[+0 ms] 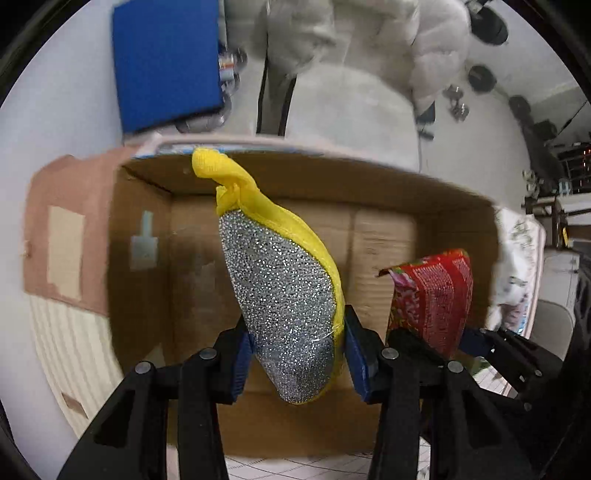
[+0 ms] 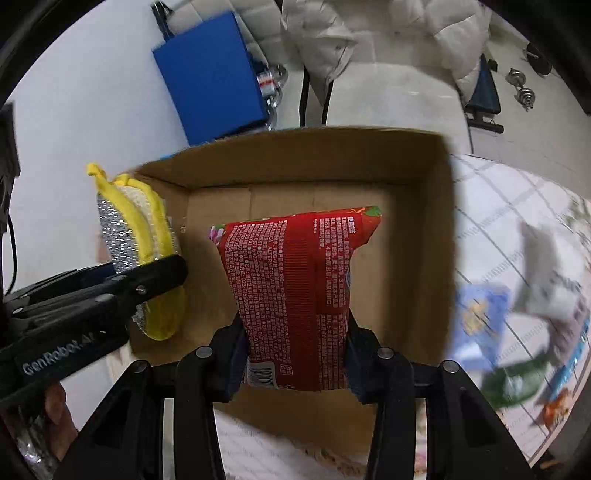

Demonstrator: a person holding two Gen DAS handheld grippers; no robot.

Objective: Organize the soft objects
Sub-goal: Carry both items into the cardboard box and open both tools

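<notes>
My left gripper (image 1: 297,354) is shut on a yellow and silver scouring sponge (image 1: 280,291) and holds it over the open cardboard box (image 1: 458,218). The sponge also shows in the right wrist view (image 2: 133,236), at the box's left wall. My right gripper (image 2: 295,354) is shut on a red soft packet (image 2: 295,280) and holds it above the inside of the box (image 2: 421,177). The packet shows in the left wrist view (image 1: 436,295), to the right of the sponge. The bottom of the box looks bare.
A blue flat case (image 2: 210,74) and a white puffy jacket (image 2: 388,33) on a chair lie beyond the box. Blurred soft items, a blue pack (image 2: 476,321) and a dark green thing (image 2: 513,380), sit on a checked cloth right of the box.
</notes>
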